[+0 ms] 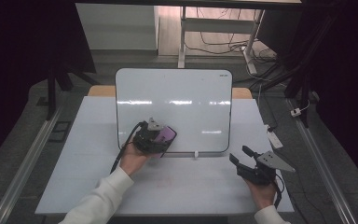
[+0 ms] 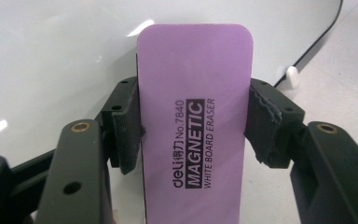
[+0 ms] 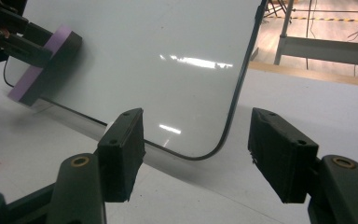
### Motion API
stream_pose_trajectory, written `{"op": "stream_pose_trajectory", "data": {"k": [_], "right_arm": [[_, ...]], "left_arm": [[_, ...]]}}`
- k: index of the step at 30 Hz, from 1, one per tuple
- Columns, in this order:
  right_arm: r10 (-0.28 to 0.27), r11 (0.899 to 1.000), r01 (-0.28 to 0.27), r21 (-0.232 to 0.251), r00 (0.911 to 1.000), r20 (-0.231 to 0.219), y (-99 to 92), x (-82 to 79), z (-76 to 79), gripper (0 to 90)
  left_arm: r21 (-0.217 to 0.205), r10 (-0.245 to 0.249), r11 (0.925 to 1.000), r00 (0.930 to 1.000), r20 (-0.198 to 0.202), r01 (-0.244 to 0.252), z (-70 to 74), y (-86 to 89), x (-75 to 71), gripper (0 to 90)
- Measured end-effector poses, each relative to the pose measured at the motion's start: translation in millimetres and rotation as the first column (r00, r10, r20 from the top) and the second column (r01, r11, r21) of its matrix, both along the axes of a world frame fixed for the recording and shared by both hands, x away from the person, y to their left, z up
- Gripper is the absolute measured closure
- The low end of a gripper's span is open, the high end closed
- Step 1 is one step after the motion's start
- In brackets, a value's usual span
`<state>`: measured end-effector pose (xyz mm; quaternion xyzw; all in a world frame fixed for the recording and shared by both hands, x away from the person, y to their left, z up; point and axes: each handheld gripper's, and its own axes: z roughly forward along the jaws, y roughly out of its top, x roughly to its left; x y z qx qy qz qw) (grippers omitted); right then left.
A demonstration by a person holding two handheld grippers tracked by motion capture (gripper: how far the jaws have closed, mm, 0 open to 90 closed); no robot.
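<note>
A purple whiteboard eraser (image 2: pixel 193 135) with black print is clamped between the pads of my left gripper (image 2: pixel 193 123). In the high view that left gripper (image 1: pixel 161 140) holds the eraser (image 1: pixel 168 134) against the lower left part of the whiteboard (image 1: pixel 177 93), which stands propped on the table. The eraser (image 3: pixel 44 58) also appears at the upper left of the right gripper view, flat on the board (image 3: pixel 158 56). My right gripper (image 3: pixel 196 149) is open with nothing between its jaws, facing the board's lower right corner. In the high view it (image 1: pixel 242 156) hovers to the board's lower right.
The white tabletop (image 1: pixel 74 154) spreads around the board. A small white clip (image 1: pixel 196 154) sits at the board's bottom edge. A white tag (image 1: pixel 275 139) lies near the table's right edge. Desk legs and cables (image 1: pixel 223 42) stand behind the table.
</note>
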<state>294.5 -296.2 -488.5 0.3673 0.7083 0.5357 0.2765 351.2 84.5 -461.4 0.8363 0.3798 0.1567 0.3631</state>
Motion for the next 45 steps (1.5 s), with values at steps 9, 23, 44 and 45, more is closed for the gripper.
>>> {"op": "stream_pose_trajectory", "data": {"k": [9, 23, 44, 45], "right_arm": [[0.069, 0.997, -0.069, -0.023, 0.9976, 0.005, 20.5, -6.9, 4.2, 35.4], [0.144, 0.988, -0.146, -0.042, 0.9889, -0.035, 44.4, -12.0, 0.8, 35.3], [0.232, 0.97, -0.236, -0.06, 0.9701, -0.072, 93.4, -14.8, -0.4, 35.2], [0.236, 0.969, -0.241, -0.062, 0.9687, -0.078, 97.0, -14.9, -1.0, 35.2]], "left_arm": [[-0.081, -0.014, 0.9965, 0.9977, 0.066, 0.02, 13.6, 0.8, -14.0, 41.6], [-0.158, -0.037, 0.9862, 0.9948, 0.095, 0.052, 20.4, -3.6, -21.4, 41.6], [-0.192, -0.059, 0.978, 0.9916, 0.115, 0.081, 21.9, -15.4, -25.3, 41.6], [-0.19, -0.061, 0.9783, 0.9912, 0.117, 0.083, 21.8, -16.1, -25.7, 41.6]]}}
